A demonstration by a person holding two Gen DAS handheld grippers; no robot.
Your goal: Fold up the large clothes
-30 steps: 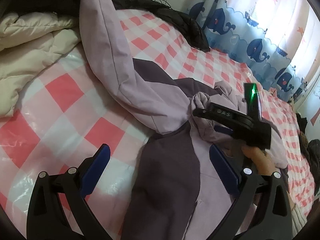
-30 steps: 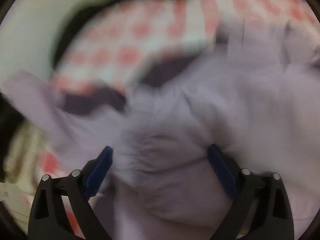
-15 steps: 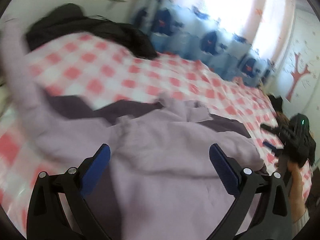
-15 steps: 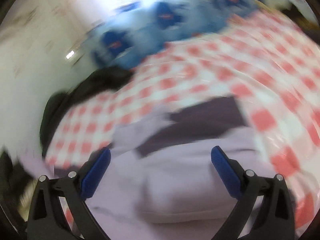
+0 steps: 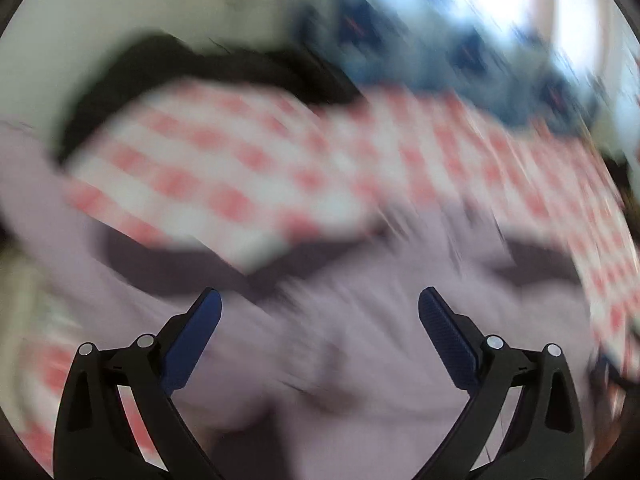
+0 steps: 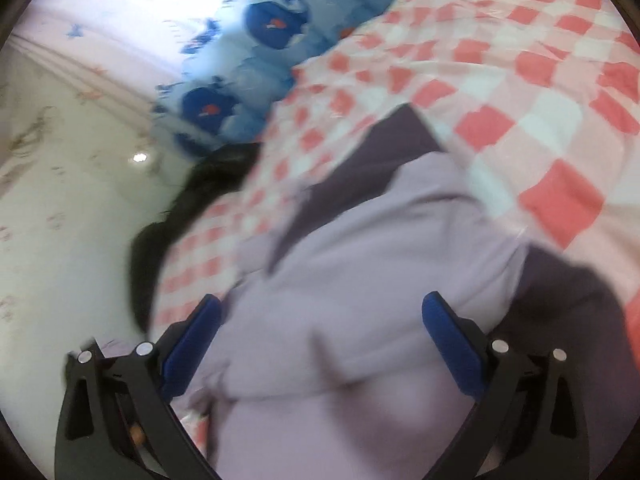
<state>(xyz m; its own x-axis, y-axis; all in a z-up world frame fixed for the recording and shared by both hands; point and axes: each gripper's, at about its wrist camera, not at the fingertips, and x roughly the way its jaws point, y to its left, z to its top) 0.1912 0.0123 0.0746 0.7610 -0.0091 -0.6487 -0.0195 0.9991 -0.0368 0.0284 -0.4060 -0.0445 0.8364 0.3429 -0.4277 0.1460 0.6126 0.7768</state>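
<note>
A large lilac garment with dark purple panels (image 5: 360,360) lies crumpled on the pink checked bed; it also shows in the right wrist view (image 6: 360,280). My left gripper (image 5: 320,340) is open and empty, close over the lilac cloth; the view is badly blurred. My right gripper (image 6: 320,344) is open and empty, also close over the lilac cloth, with a dark purple panel (image 6: 384,148) ahead of it.
The pink and white checked bedcover (image 6: 540,80) spreads beyond the garment. A black garment (image 5: 160,64) lies at the bed's far edge by the wall, also in the right wrist view (image 6: 180,208). Whale-print curtains (image 6: 260,28) hang behind.
Both grippers have swung fast across the bed and stayed open. The left view has turned away from the right gripper and dropped closer to the lilac cloth. The right view has tilted left.
</note>
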